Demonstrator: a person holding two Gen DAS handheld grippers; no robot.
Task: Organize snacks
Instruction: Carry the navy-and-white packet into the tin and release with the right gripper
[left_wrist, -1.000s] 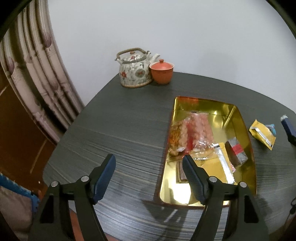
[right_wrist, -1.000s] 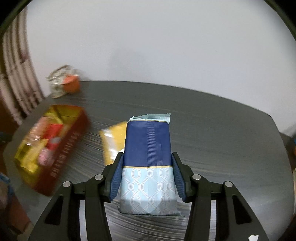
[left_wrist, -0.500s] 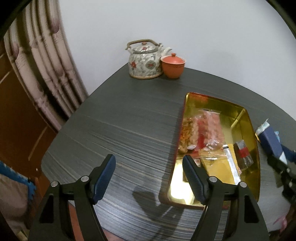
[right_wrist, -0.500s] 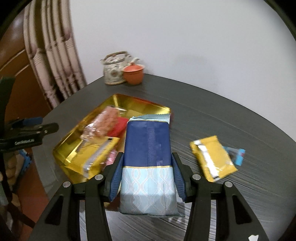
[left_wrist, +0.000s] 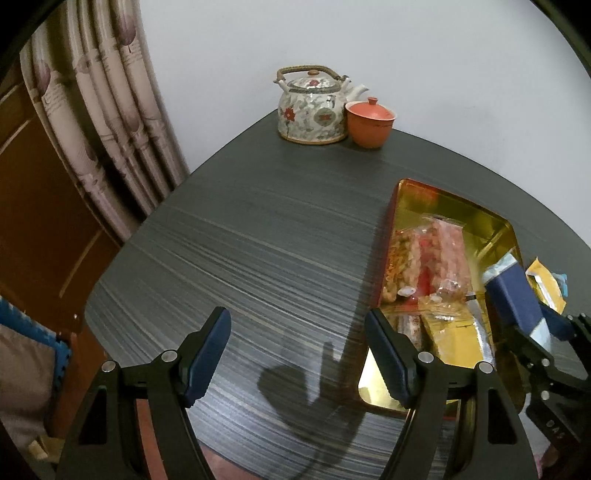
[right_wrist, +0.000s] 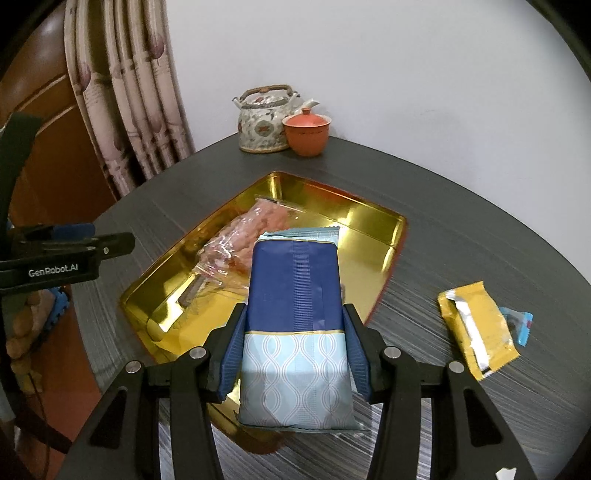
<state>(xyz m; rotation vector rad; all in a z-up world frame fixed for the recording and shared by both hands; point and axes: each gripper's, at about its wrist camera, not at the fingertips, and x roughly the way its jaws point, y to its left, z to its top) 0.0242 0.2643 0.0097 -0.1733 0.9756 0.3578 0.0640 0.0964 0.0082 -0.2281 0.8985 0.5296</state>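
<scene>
Right claw (right_wrist: 295, 350) has swung across the dark striped bench (left_wrist: 258, 240) from the bare right side: a second ago the blue-and-pale-blue foil snack pack (right_wrist: 295, 314) hung over open bench with the yellow snack sachet (right_wrist: 476, 328) behind it; now the pack hangs over the near end of the gold-lined rectangular tin tray (right_wrist: 373, 218). Grip unchanged, jaws clamped on the pack's two long sides, pack upright between the pads. Judged: transport nearly done, the drop into the tray comes next. The sachet sits on the bench right of the tray, with a small blue-edged packet (right_wrist: 519, 323) tucked against it, both not yet sorted.

Tray already holds a clear bag of pink snacks (right_wrist: 255, 229), a clear bag of orange-brown snacks (left_wrist: 402, 258) and a flat gold packet (left_wrist: 454, 339).

Left claw (left_wrist: 297, 354) has drifted only slightly; jaws apart, nothing between them, hovering over bare bench just left of the tray's near corner. Both claws angle steeply down toward the bench. Floral ceramic teapot (left_wrist: 314, 107) and lidded orange clay cup (left_wrist: 369, 122) stand at the far edge, uninvolved.
</scene>
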